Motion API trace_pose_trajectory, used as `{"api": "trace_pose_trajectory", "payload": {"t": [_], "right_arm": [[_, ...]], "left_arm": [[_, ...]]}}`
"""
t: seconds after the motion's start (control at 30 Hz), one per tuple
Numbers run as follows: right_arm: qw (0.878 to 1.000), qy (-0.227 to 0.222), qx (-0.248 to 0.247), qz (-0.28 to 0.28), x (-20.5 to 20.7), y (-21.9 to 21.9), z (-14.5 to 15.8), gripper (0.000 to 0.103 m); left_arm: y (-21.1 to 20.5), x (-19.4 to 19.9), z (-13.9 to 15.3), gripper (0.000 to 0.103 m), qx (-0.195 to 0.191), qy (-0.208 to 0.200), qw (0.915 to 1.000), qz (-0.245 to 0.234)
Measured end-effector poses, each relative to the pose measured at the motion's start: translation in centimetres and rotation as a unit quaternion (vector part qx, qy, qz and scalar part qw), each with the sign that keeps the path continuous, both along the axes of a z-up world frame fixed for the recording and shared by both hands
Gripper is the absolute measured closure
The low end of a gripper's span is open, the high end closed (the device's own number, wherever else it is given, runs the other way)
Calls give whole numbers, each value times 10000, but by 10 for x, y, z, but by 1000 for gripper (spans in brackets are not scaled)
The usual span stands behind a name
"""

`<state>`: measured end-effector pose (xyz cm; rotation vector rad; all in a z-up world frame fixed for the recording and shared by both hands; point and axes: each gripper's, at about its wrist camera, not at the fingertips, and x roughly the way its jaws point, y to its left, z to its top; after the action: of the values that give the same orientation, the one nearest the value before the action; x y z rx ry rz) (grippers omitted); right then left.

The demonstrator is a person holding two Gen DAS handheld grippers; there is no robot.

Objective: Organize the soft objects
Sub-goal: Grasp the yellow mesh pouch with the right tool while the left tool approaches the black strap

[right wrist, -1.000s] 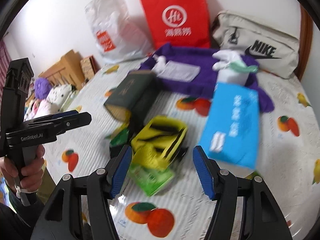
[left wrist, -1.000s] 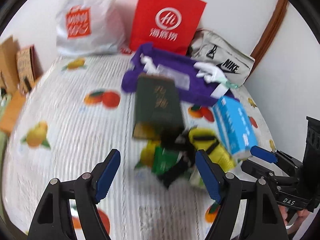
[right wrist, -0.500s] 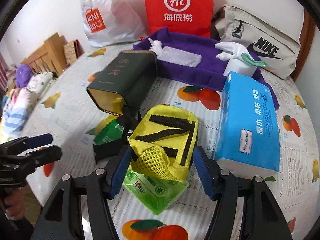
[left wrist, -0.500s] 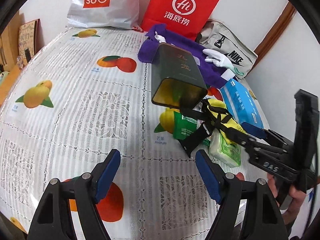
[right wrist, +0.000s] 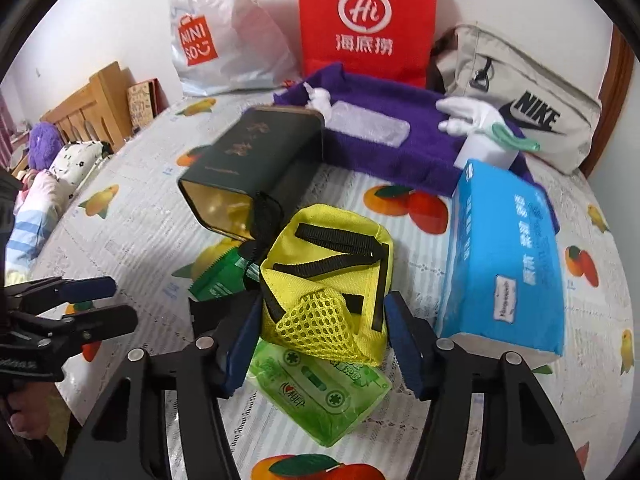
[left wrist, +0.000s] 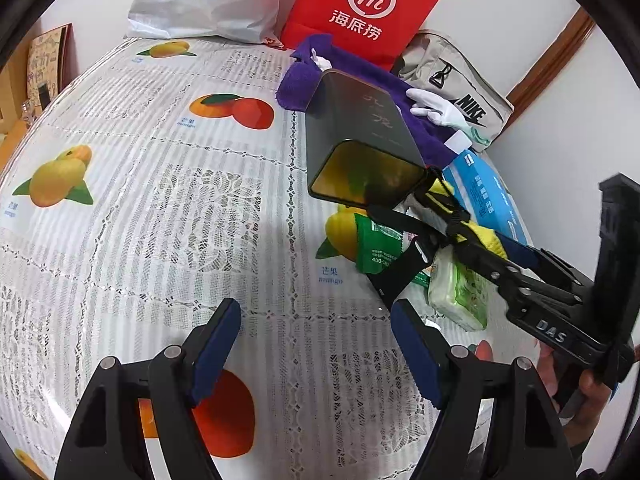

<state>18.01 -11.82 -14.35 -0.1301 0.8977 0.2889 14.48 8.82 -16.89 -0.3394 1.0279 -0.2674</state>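
Your right gripper (right wrist: 320,344) is closing around one yellow fabric pouch with black straps (right wrist: 328,276) at lower centre, its pads not yet pressing. Your left gripper (left wrist: 316,344) is hanging open and empty over the fruit-print tablecloth (left wrist: 140,208). Two green wipe packets (right wrist: 316,396) are lying beneath the pouch.

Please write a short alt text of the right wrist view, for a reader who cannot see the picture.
The right gripper straddles a small yellow pouch lying on a green tissue pack, on a fruit-print tablecloth. Its jaws have just been closing around the pouch. Nearby lie a blue tissue box and a dark green tin on its side.
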Motion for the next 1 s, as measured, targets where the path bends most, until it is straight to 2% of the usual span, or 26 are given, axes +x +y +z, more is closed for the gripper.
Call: {"api": "trace_pose_trajectory", "payload": {"t": [0.27, 0.4, 0.57, 0.73, 0.87, 0.93, 0.97, 1.0], "right_arm": [[9992, -294, 196, 170, -28, -16, 26, 44], [9979, -473, 373, 234, -52, -38, 44, 44], [9972, -575, 438, 197, -78, -74, 53, 44], [9978, -517, 410, -43, -99, -112, 43, 44], [9985, -359, 372, -195, -112, -133, 26, 44], [9987, -238, 346, -278, -112, -141, 13, 44], [9987, -154, 356, -324, -110, -144, 6, 44], [9986, -103, 368, -357, -109, -147, 2, 44]], "left_arm": [[-17, -5, 12, 27, 137, -130, 9998, -57], [-36, -5, 15, 27, 266, -255, 9989, -278], [-64, 0, 10, 27, 970, -459, 9929, -522], [-82, 9, 3, 27, 1410, -695, 9844, -789], [-95, 14, -2, 27, 1785, -881, 9743, -1051], [-96, 17, -4, 35, 1774, -890, 9735, -1137], [-97, 18, -5, 43, 1772, -900, 9727, -1199], [-98, 18, -5, 45, 1773, -909, 9719, -1253]]}}
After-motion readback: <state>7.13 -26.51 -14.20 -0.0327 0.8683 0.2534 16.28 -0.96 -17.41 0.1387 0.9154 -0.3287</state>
